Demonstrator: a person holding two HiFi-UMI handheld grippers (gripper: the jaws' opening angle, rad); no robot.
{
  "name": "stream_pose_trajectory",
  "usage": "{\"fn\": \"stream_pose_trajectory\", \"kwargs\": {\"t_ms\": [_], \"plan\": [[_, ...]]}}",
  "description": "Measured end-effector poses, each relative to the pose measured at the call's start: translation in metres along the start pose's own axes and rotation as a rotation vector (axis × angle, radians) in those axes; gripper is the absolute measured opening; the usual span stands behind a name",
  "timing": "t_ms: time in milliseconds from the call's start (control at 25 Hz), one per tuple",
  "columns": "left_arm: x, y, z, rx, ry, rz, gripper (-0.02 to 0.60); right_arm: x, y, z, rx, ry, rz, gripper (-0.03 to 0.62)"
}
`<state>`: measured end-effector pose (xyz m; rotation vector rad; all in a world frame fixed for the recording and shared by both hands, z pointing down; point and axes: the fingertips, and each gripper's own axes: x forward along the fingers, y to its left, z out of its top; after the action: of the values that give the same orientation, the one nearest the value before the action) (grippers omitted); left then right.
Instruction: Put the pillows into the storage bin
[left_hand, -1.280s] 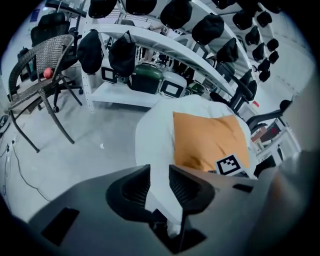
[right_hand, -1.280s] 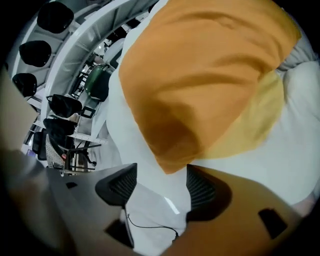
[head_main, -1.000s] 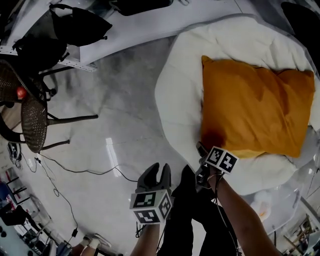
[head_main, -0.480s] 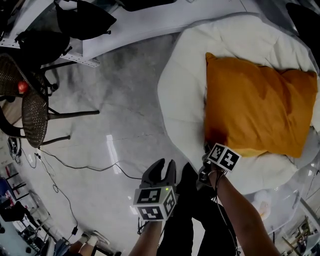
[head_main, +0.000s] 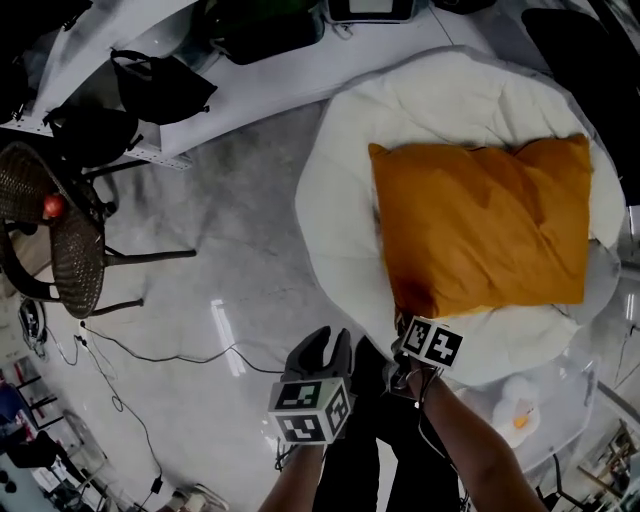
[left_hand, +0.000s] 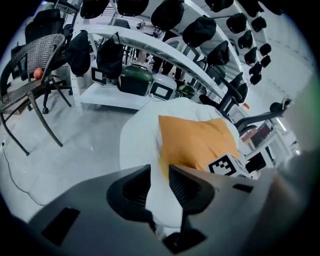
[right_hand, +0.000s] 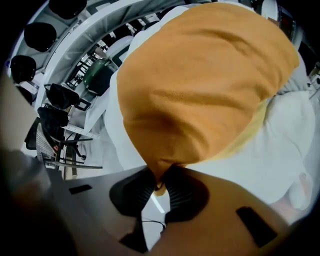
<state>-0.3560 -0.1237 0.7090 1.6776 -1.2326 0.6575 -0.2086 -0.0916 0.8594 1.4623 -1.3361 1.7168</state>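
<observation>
On a glossy grey floor (head_main: 220, 240) lies a large round white cushion (head_main: 450, 100), with a rectangular orange fabric pillow (head_main: 480, 225) resting on top, both just ahead of your feet. No storage bin can be made out. Your left gripper (left_hand: 159, 172) is clamped narrowly on a fold of white fabric, seemingly the cushion's near edge. Your right gripper (right_hand: 161, 175) has just been closing and pinches the orange pillow's near corner, probably so both lift together.

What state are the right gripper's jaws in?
Shut: the right gripper has just been closing, and a corner of the orange pillow is pinched between its jaws.
</observation>
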Motion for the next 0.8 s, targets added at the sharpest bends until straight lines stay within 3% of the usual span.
{"fn": "stream_pose_trajectory", "kwargs": {"t_ms": [520, 800], "plan": [[-0.041, -0.065, 0.019, 0.125, 0.036, -0.086, 0.109, -0.132, 0.000, -0.043, 0.032, -0.037, 0.124, 0.041], [-0.076, -0.136, 0.038, 0.235, 0.045, -0.174, 0.107, -0.222, -0.002, -0.048, 0.109, -0.124, 0.186, 0.038]]}}
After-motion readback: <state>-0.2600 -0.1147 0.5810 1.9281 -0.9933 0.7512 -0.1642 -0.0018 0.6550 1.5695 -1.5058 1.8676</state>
